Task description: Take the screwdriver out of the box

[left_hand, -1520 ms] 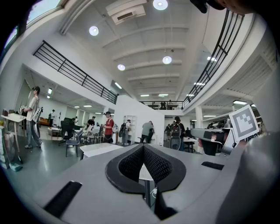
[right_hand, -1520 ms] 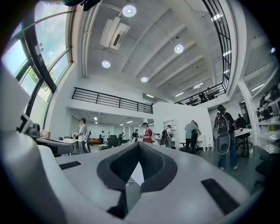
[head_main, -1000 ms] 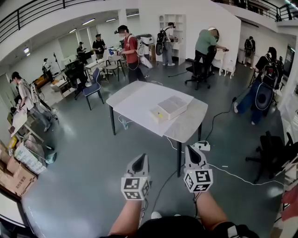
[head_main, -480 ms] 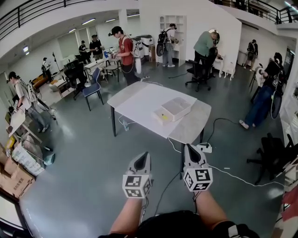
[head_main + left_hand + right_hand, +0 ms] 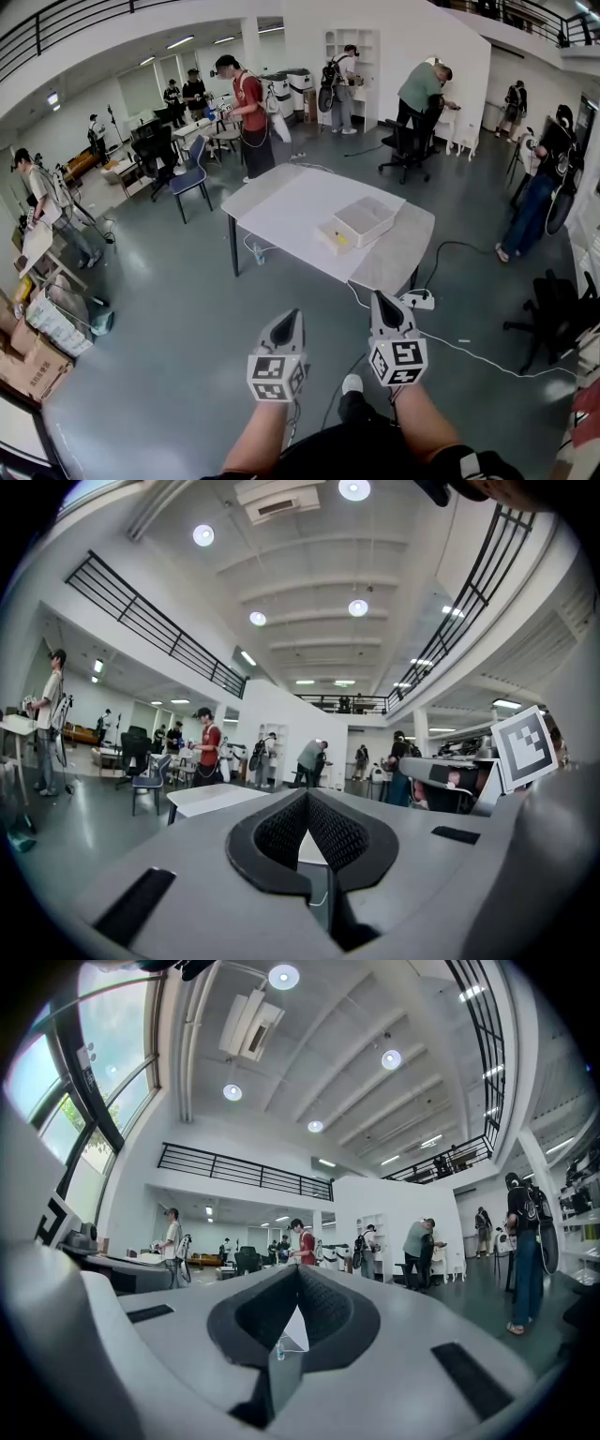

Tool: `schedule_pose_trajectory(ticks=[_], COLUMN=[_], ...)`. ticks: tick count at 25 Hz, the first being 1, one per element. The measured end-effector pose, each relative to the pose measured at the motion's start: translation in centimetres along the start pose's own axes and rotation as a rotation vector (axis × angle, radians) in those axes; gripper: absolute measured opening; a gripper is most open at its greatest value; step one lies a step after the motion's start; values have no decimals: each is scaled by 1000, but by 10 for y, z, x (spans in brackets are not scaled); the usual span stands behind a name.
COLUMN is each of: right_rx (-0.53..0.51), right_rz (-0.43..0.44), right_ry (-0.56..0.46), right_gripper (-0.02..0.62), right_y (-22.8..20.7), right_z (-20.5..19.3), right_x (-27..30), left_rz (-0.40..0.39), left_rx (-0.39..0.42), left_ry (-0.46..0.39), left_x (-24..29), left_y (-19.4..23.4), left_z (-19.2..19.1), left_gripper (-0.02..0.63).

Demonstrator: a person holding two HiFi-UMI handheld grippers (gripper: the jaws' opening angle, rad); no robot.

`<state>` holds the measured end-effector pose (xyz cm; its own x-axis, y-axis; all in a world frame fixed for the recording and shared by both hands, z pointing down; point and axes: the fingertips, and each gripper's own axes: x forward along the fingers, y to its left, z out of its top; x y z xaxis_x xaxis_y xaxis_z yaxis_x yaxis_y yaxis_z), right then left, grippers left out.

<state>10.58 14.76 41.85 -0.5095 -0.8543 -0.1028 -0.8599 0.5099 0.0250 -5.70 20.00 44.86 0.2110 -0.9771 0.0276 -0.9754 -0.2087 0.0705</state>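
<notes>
- Box (image 5: 366, 218) support: a white desk (image 5: 291, 211) stands on the grey floor (image 5: 159, 309), well ahead of the 2 hand-held grippers.
- Several people stand around the hall beyond the desk; 1 person in a red shirt (image 5: 251, 111) is near its far corner.
- The box itself is white and flat and lies toward the desk's right side. A lower white part with a yellow patch (image 5: 339, 237) touches its near-left side. The screwdriver is too small to make out.
- The left hand-held gripper (image 5: 289, 319) hangs low over the floor and points toward the desk, its jaws closed together on nothing.
- The right hand-held gripper (image 5: 382, 302) is just beside it and also points at the desk, its jaws pressed together and empty.
- A white power strip (image 5: 418, 300) lies on the floor by the desk's near leg.
</notes>
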Motion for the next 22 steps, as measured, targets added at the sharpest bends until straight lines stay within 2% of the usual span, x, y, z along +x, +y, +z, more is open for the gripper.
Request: schedule_pose_trajectory(ticks=[9, 22], right_rx=[13, 22], right_rz=[-11, -1], right_ry=[6, 17], right_gripper=[12, 12], right_y=[-24, -88], right_z=[-10, -24], right_x=[54, 181], left_rz=[-5, -18], left_rx=[14, 42], left_ry=[14, 14], left_x=[52, 192], left_y=[21, 55], left_z=[0, 17], left_gripper=[11, 11])
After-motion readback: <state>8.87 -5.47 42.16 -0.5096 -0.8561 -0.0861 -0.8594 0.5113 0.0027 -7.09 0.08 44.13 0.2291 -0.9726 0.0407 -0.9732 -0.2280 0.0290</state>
